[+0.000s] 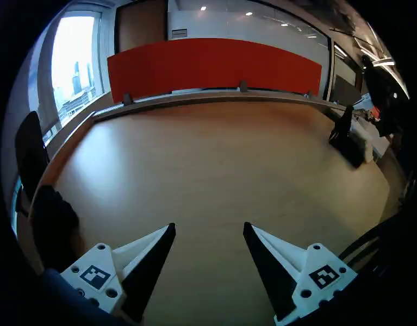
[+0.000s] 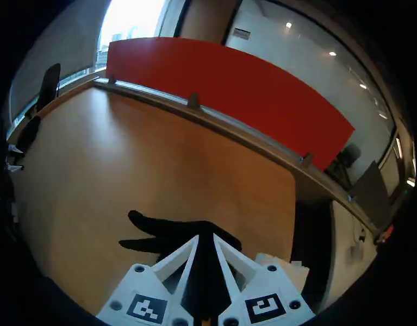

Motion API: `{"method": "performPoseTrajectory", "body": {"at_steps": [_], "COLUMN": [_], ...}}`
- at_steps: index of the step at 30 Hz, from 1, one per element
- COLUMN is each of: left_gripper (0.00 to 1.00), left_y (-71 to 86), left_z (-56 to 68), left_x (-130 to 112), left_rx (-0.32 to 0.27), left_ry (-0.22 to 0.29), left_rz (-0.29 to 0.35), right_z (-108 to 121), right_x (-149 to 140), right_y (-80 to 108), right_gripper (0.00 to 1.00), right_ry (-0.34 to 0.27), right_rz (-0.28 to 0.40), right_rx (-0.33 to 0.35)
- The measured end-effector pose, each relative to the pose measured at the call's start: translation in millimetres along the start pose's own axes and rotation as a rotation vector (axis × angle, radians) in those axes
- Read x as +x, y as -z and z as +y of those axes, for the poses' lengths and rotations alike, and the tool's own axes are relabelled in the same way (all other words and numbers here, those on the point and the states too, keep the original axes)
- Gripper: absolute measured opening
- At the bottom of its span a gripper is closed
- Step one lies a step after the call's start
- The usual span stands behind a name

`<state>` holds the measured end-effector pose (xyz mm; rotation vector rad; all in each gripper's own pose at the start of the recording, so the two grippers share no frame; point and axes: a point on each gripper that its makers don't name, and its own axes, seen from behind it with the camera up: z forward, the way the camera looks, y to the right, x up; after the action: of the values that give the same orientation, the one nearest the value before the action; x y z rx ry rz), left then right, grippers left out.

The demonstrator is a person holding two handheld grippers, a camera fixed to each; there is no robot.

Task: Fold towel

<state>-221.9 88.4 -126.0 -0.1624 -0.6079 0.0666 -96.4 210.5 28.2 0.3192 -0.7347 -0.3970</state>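
Left gripper (image 1: 209, 225) hovers low over the smooth wooden desk (image 1: 208, 157), fingers spread wide with nothing between them. Right gripper (image 2: 205, 237) is tilted down, fingers almost together, pinching a limp black towel (image 2: 165, 231) that lies crumpled on the desk. A pale box (image 2: 284, 267) sits just beside it, with a red divider panel (image 1: 208, 65) along the back.

Wide pale wooden desk (image 1: 208, 163) stretching out, with a long red partition (image 1: 213, 68) standing along its far edge. Bright window (image 1: 72, 65) off to the left, a dark chair (image 1: 31, 146) beside the desk's left side, and ceiling lights (image 1: 249, 13) glowing beyond.
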Motion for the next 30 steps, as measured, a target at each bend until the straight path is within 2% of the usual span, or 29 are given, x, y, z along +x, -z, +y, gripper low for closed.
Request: {"method": "performPoseTrajectory", "body": {"at_steps": [14,30], "left_gripper": [0.92,0.92], "left_y": [-0.8,0.0], "left_z": [0.2,-3.5], "left_x": [-1.0,0.0], "left_rx": [-0.002,0.001], "left_ry": [-0.008,-0.014], "left_rz": [-0.007,-0.009], "right_z": [-1.2,-9.0], "right_x": [-85.0,-142.7], "right_y": [20.0,18.6], "right_gripper": [0.03,0.03], "right_ry": [-0.094,-0.173], "right_rz": [-0.102,-0.205], "right_rx": [-0.036,-0.049]}}
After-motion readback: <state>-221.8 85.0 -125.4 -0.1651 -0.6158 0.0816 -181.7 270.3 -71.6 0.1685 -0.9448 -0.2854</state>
